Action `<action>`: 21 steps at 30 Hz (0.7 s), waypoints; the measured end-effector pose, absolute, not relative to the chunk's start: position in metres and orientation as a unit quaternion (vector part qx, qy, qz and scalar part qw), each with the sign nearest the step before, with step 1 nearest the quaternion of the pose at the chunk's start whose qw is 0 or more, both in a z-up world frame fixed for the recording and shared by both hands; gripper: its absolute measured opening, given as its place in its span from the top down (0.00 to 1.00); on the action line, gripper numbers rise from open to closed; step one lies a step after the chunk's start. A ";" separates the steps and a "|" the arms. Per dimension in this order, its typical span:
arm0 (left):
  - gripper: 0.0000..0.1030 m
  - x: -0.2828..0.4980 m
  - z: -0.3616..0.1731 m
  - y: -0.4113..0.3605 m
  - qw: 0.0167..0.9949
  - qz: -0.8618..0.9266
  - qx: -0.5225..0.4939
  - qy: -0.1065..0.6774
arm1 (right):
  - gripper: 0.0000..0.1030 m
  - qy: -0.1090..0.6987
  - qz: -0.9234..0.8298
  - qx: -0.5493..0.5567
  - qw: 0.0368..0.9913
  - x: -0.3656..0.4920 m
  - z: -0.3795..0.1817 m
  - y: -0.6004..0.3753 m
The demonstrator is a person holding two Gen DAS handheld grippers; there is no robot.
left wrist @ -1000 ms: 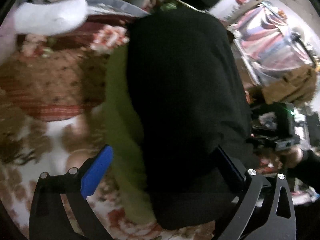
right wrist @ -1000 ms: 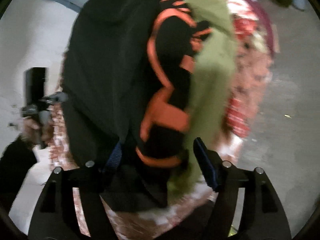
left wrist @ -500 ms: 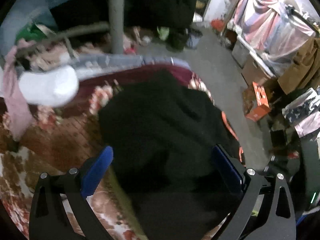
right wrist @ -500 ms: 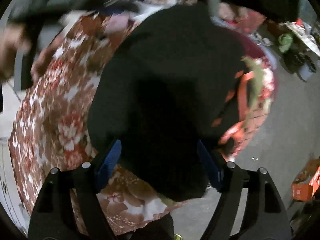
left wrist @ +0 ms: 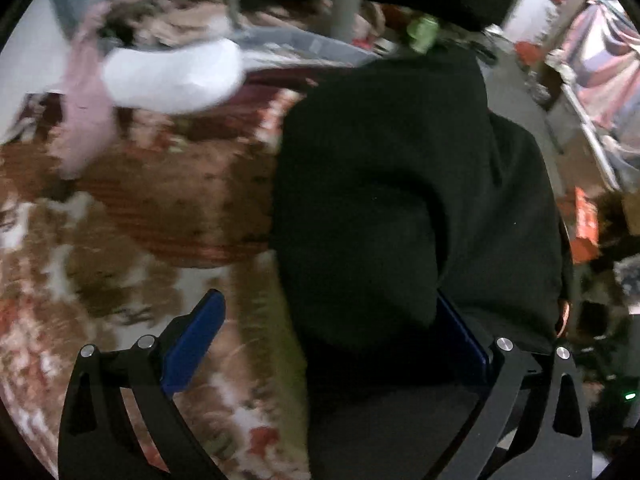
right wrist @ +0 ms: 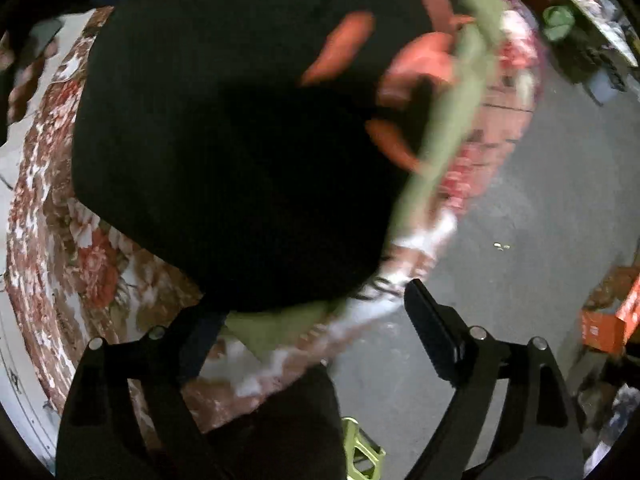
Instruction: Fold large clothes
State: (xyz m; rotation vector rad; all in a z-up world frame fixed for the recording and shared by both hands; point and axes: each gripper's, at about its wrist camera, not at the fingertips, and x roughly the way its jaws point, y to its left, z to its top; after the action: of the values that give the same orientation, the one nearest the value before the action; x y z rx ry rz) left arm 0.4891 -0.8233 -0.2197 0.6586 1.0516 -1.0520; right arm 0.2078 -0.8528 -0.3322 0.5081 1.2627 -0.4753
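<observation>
At the near edge of the floral-covered table (right wrist: 92, 272), the black garment (right wrist: 240, 184) lies folded; the right gripper (right wrist: 316, 320) is opening, letting go, and the left gripper (left wrist: 332, 336) stands wide, unclenched

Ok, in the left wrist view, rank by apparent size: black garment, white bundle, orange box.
1. Black garment, by far the largest, though it is also nearest the lens.
2. White bundle.
3. Orange box, smallest, but farther off, so true size is unsure.
</observation>
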 end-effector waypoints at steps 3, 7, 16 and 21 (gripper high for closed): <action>0.05 0.474 -0.181 -0.797 0.723 -0.452 0.283 0.440 | 0.07 0.552 -0.254 0.192 0.770 0.199 -0.279 -0.848; 0.05 0.450 -0.137 -0.758 0.750 -0.440 0.259 0.420 | 0.05 0.515 -0.282 0.175 0.791 0.192 -0.221 -0.835; 0.05 0.368 -0.090 -0.670 0.761 -0.420 0.223 0.442 | 0.05 0.439 -0.308 0.142 0.832 0.167 -0.101 -0.755; 0.05 0.308 -0.053 -0.616 0.776 -0.420 0.213 0.418 | 0.05 0.428 -0.304 0.123 0.842 0.142 -0.063 -0.703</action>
State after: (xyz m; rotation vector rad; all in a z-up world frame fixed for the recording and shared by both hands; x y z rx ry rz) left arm 0.3082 -0.6164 -0.0533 0.4609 0.9054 -0.9097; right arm 0.1421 -0.7028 -0.0626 0.2602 0.9033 -0.6431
